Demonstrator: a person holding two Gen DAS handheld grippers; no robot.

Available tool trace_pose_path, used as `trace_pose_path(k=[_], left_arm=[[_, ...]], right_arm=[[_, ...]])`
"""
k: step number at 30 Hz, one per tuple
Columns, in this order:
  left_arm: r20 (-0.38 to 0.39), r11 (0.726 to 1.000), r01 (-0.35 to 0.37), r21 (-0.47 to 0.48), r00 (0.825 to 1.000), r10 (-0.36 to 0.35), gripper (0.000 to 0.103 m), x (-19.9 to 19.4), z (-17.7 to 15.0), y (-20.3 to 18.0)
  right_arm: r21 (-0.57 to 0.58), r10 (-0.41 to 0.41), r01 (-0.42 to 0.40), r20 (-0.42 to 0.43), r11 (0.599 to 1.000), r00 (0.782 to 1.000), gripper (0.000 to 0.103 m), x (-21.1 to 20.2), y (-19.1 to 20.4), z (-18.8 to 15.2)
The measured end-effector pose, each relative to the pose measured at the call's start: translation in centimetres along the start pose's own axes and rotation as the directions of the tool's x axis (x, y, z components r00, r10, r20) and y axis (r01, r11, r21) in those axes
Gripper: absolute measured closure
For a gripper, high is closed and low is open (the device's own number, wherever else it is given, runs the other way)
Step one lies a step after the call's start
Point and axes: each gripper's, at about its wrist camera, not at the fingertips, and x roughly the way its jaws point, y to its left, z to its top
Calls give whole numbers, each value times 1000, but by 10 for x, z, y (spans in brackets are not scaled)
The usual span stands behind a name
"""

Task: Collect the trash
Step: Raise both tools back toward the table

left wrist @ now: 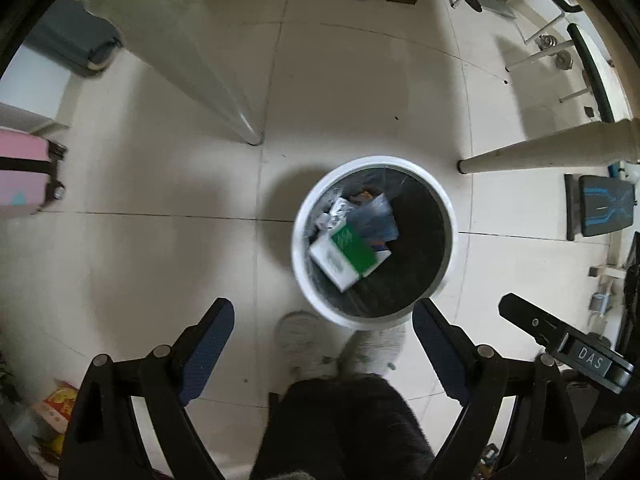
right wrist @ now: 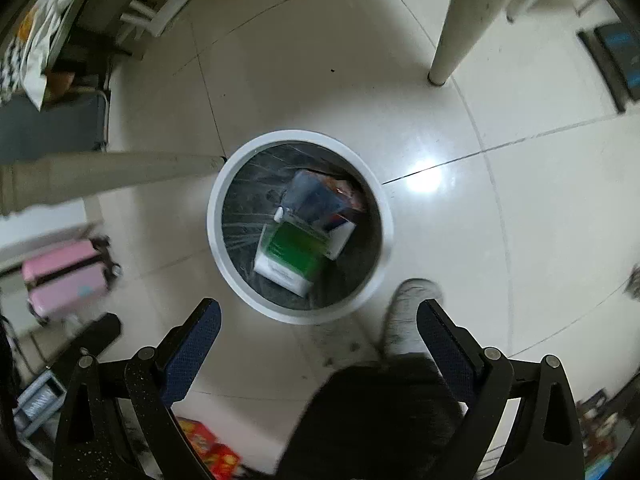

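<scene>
Black jaws with dark blue, fine-textured pads fill the bottom of both wrist views. Left gripper (left wrist: 323,322) has its jaws wide apart, nothing between the pads; right gripper (right wrist: 319,320) likewise wide apart and empty. Both point down at the floor (left wrist: 168,264), glossy off-white tiles with thin dark grout lines.

Below and slightly ahead stands a round white bin (left wrist: 451,216) with a smooth plastic rim and a crinkled black liner inside. Trash lies in it: a flat green-and-white carton (left wrist: 344,254) on top, tilted against the left side, with a dark blue box (right wrist: 320,200) and crumpled silvery wrapper bits (left wrist: 336,210) under and behind it. Right half of the bin's inside shows only liner.

A person's dark trouser leg (left wrist: 340,428) and pale grey shoes (left wrist: 300,336) sit just beside the bin's near edge, between the jaws. Cream, tapered, round furniture legs (left wrist: 224,92) stand near the bin, one touching its rim in the right wrist view. A pink hard-shell suitcase (left wrist: 24,176) lies well apart at the left edge. Red-and-yellow packets (right wrist: 208,452) lie on the floor, blurred.
</scene>
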Motion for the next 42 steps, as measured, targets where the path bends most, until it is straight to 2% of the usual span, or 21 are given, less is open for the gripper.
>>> trace_pose_path(k=[5, 12, 23, 29, 35, 39, 42], left_arm=[[24, 999, -33, 13, 999, 32, 12, -31, -17, -2], [57, 998, -48, 30, 997, 47, 12, -91, -35, -6], [128, 998, -41, 46, 991, 35, 12, -211, -71, -8], [204, 997, -69, 43, 977, 59, 12, -268, -73, -8], [289, 997, -73, 4, 955, 69, 12, -313, -47, -16], [332, 996, -91, -14, 939, 91, 12, -333, -13, -28], [341, 993, -113, -39, 933, 120, 12, -342, 24, -39]], right_arm=[[-61, -75, 77, 30, 995, 997, 4, -33, 15, -17], [-119, -112, 121, 80, 985, 990, 4, -105, 36, -46], [-171, -99, 122, 134, 978, 986, 4, -244, 74, -108], [-194, -48, 82, 171, 978, 984, 4, -315, 98, -129], [-201, 35, 9, 218, 980, 975, 4, -375, 118, -113], [-198, 89, -35, 271, 980, 958, 4, -413, 125, -75], [-186, 112, -57, 301, 981, 947, 4, -437, 121, -23]])
